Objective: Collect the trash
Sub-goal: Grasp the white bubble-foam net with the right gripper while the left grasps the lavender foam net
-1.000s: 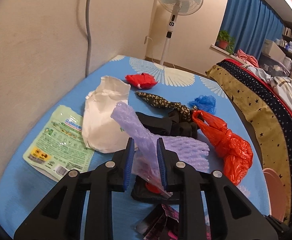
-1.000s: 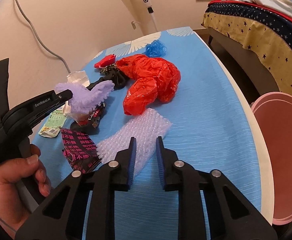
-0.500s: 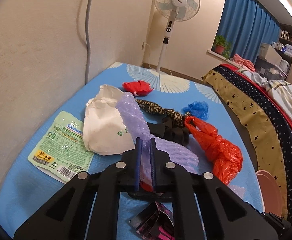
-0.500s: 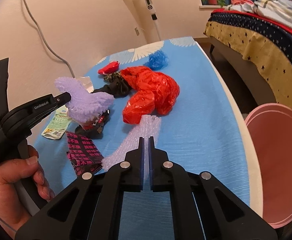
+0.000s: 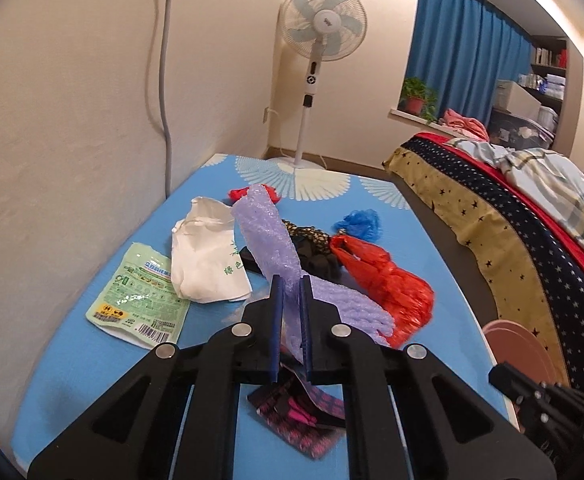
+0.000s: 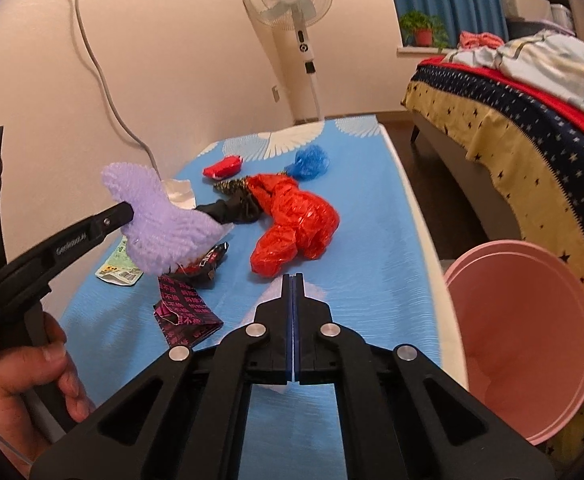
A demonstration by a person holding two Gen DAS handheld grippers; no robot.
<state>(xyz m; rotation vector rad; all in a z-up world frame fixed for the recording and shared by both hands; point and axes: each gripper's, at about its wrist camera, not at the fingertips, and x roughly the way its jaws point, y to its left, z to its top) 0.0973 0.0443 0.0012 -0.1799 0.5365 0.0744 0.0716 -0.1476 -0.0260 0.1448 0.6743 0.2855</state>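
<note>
My left gripper is shut on a purple foam net and holds it above the blue table; the net also shows lifted in the right wrist view. My right gripper is shut on a clear bubble wrap sheet, mostly hidden under its jaws. A pink bin stands beside the table's right edge. A red plastic bag, blue bag, small red wrapper, black cloth and pink-black wrapper lie on the table.
A white bag and a green packet lie near the wall. A standing fan is at the table's far end. A bed runs along the right. The blue table ends close to the bin.
Both grippers closed, the left on the purple foam net and the right on the bubble wrap. Both have since risen, lifting the net off the table.
</note>
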